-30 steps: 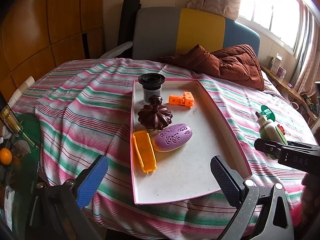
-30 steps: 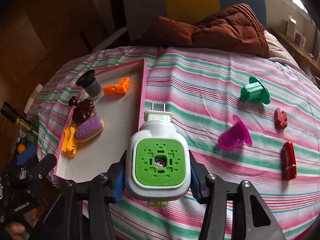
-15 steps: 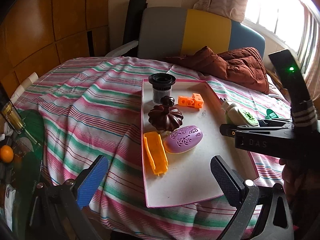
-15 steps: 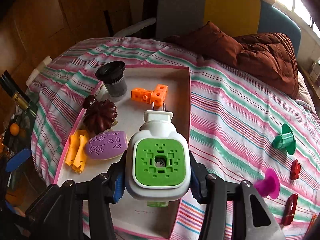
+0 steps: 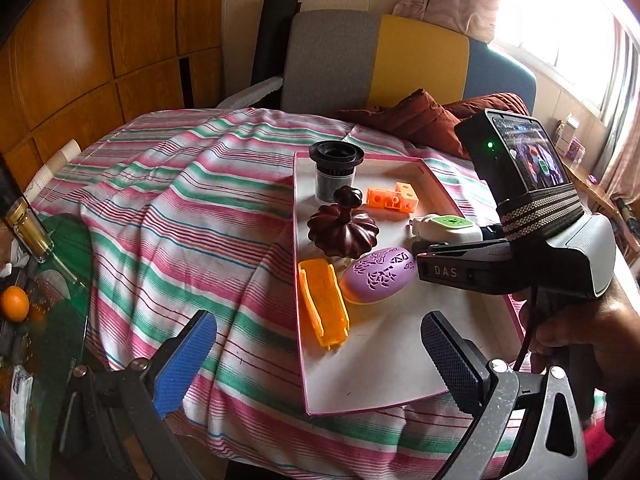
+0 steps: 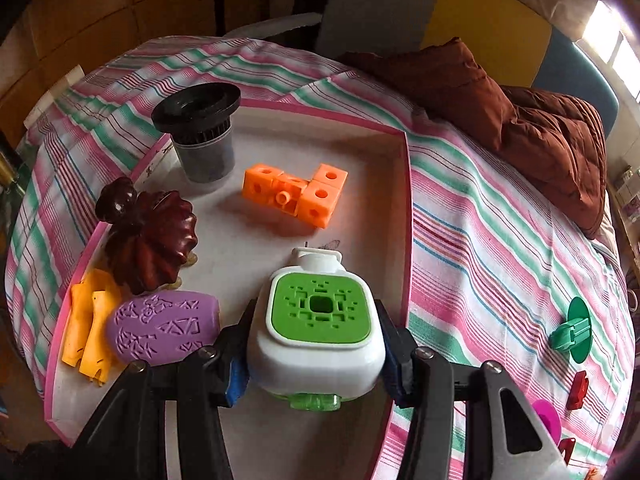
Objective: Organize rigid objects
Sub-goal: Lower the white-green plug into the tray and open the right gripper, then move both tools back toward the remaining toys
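My right gripper (image 6: pixel 316 360) is shut on a white plug-in device with a green face (image 6: pixel 318 324) and holds it low over the white, pink-rimmed tray (image 6: pixel 404 216); it also shows in the left wrist view (image 5: pixel 448 228). The tray holds a black cup (image 6: pixel 200 132), orange cubes (image 6: pixel 296 194), a dark brown pumpkin lid (image 6: pixel 152 236), a purple oval (image 6: pixel 164 330) and an orange clip (image 6: pixel 90 336). My left gripper (image 5: pixel 320 356) is open and empty, near the tray's front edge (image 5: pixel 372 402).
On the striped cloth right of the tray lie a green piece (image 6: pixel 574 334), a red piece (image 6: pixel 578 390) and a magenta piece (image 6: pixel 548 420). A brown jacket (image 6: pixel 520 120) lies at the back. A glass side table with an orange (image 5: pixel 14 304) stands left.
My right gripper has carried the plug-in device left from over the cloth to over the tray and lowered it. My left gripper has barely moved.
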The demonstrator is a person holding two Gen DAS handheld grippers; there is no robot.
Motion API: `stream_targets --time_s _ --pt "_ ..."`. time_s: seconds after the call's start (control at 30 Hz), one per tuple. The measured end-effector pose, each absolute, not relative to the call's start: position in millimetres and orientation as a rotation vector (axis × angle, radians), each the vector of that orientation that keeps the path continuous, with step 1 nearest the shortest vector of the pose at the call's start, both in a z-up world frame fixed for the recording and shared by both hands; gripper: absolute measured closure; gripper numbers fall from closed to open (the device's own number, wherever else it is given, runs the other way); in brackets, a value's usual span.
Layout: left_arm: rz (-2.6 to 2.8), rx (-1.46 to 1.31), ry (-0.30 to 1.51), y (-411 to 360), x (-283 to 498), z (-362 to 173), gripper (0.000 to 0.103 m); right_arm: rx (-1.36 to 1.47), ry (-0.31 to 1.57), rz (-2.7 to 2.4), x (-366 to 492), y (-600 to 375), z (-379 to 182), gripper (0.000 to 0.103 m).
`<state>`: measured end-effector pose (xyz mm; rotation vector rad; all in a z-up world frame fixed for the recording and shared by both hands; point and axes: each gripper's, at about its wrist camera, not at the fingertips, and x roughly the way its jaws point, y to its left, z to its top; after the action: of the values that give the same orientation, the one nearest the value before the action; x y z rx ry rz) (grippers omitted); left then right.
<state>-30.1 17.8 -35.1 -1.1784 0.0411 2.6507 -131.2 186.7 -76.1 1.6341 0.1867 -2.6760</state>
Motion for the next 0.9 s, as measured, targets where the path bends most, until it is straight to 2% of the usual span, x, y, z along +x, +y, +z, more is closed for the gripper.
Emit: stream_targets --time_s 0.33,0.9 --pt "2.651 -1.169 0.043 18.9 -26.4 -32.6 0.000 1.499 -0.035 -2.745 -105.2 202.2 -48.2 0.050" --pt "2.651 -1.125 0.085 27.6 -13.4 -22.2 0.000 1.332 -0.069 -2.920 -49.6 242.4 -2.2 0.050"
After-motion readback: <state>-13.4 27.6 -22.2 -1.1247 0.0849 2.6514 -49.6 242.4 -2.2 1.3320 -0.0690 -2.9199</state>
